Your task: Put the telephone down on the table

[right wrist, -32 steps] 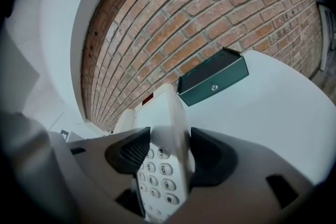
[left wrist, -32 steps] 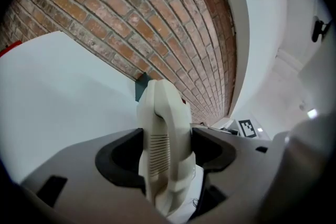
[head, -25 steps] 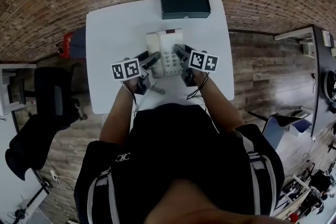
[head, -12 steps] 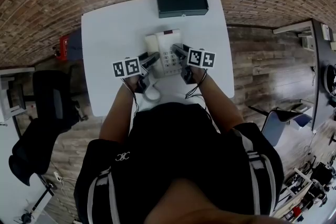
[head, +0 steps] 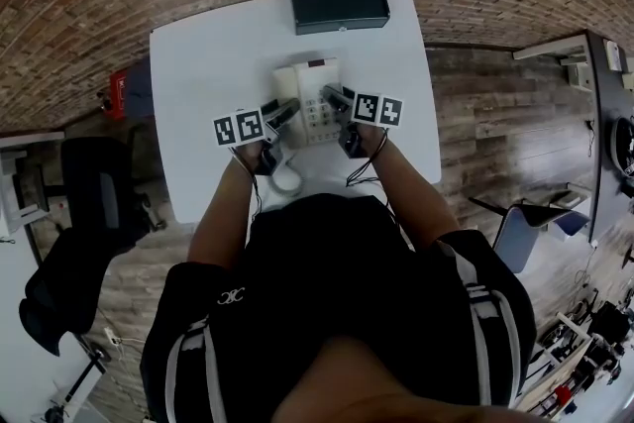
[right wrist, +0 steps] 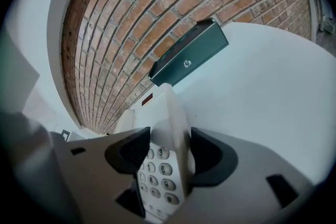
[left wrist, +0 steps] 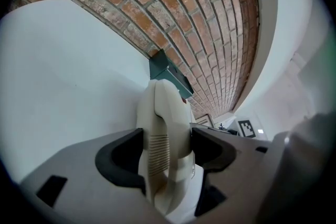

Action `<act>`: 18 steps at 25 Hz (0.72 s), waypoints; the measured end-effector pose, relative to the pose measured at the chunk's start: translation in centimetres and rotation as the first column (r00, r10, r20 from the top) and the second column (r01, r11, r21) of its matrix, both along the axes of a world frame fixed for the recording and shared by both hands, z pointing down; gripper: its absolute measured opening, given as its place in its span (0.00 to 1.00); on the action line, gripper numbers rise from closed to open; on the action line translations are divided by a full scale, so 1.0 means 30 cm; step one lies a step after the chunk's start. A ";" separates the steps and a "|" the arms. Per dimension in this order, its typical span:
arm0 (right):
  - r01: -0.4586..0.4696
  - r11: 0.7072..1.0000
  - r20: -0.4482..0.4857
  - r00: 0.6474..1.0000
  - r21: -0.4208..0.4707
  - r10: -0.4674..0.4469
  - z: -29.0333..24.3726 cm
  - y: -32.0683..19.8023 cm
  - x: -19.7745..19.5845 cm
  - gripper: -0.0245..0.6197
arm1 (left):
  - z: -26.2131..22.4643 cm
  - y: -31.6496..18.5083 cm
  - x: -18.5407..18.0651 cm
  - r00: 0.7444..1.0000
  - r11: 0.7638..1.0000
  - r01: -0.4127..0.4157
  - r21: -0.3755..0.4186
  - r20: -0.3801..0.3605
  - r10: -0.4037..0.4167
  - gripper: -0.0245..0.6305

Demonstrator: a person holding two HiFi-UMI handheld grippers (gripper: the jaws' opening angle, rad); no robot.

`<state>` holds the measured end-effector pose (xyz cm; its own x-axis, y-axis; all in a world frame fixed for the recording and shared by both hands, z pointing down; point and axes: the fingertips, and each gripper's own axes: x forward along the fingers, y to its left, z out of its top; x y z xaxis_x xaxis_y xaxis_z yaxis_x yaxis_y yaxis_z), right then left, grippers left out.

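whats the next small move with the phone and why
Probably lower the telephone straight down, level, until its base rests flat on the table, and only then open. The left gripper is shut on its handset side and the right gripper on its keypad edge; whether it touches the top yet is unclear.

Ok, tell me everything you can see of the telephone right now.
The telephone is a cream plastic desk set: handset cradled on its left, keypad on the right, a small red panel at the far end, a cord looping from its near edge. It is keypad-up over the middle of the white table, with a dark box beyond it. The left gripper clamps the handset side, the right gripper the keypad edge. Whether its base touches the table I cannot tell.
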<state>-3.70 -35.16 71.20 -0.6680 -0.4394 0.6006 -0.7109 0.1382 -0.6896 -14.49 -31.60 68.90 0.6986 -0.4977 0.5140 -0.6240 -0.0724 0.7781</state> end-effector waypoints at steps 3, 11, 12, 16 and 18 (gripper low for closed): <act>-0.002 1.000 0.021 1.000 0.001 0.002 0.002 -0.001 0.003 0.38 | 0.001 0.000 0.004 1.000 1.000 -0.011 0.007 -0.002 0.011 0.48; -0.069 0.989 0.022 0.998 0.127 0.066 -0.071 -0.020 0.055 0.38 | -0.071 -0.019 -0.055 0.997 0.987 0.025 0.161 0.064 -0.036 0.55; -0.065 0.985 0.015 0.998 0.159 0.063 -0.096 -0.024 0.061 0.38 | -0.088 -0.023 -0.074 0.994 0.981 0.037 0.191 0.094 -0.055 0.55; -0.040 0.945 -0.029 0.998 0.325 0.052 -0.234 -0.034 0.076 0.23 | -0.171 -0.012 -0.137 0.960 0.945 0.060 0.323 0.241 -0.143 0.49; -0.038 0.905 -0.048 0.997 0.423 0.064 -0.317 -0.042 0.081 0.10 | -0.240 -0.012 -0.158 0.935 0.915 0.070 0.396 0.293 -0.198 0.33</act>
<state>-1.27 -36.42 61.68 -0.6068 -0.6928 0.3897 -0.7627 0.3693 -0.5310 -19.25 -31.96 61.71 0.4404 -0.7741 0.4547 -0.8586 -0.2151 0.4654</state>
